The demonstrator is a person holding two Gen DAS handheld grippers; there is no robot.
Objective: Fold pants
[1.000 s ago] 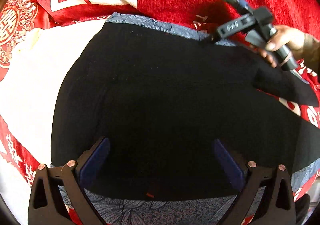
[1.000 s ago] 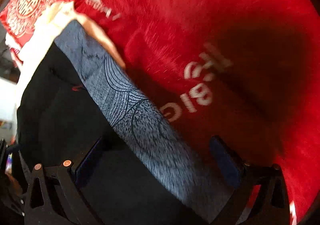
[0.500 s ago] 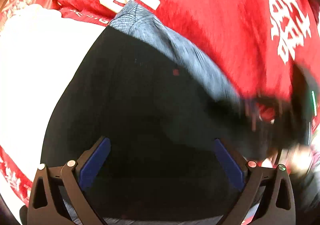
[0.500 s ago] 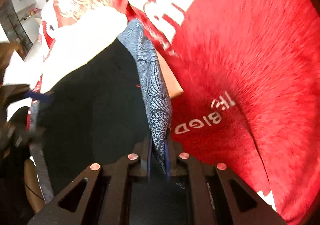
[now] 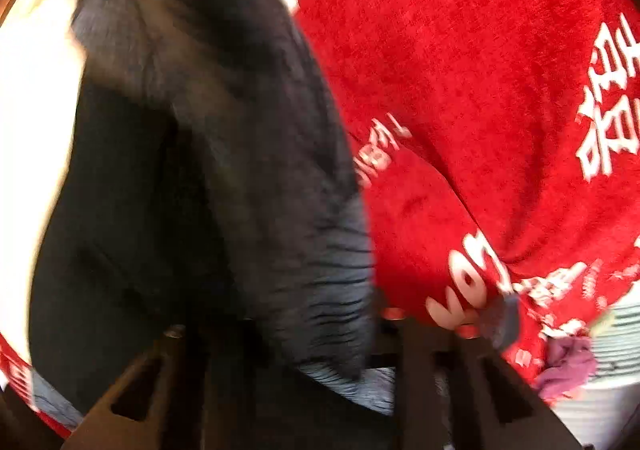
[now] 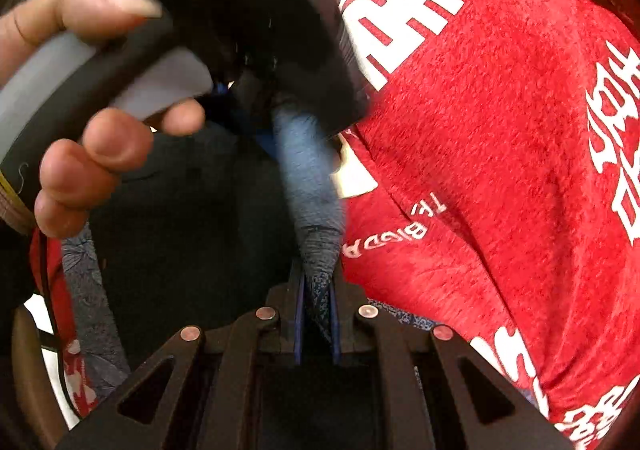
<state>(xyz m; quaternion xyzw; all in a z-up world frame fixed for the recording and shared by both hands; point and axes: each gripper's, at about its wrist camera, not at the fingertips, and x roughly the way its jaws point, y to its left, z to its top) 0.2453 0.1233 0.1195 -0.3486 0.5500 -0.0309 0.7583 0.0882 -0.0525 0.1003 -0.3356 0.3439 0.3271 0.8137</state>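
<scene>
A red blanket (image 6: 500,154) with white lettering covers the surface. The black pants (image 6: 192,210) with their grey patterned band hang lifted over the blanket's left part. The right gripper (image 6: 316,306) is clamped on the grey band; the left gripper (image 5: 320,354), blurred, is closed on the pants too. A hand (image 6: 92,130) grips the left gripper's handle.

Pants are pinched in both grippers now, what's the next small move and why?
Probably carry the lifted grey waistband across the black pants, since the right gripper and left gripper are shut on it above the red blanket.
</scene>
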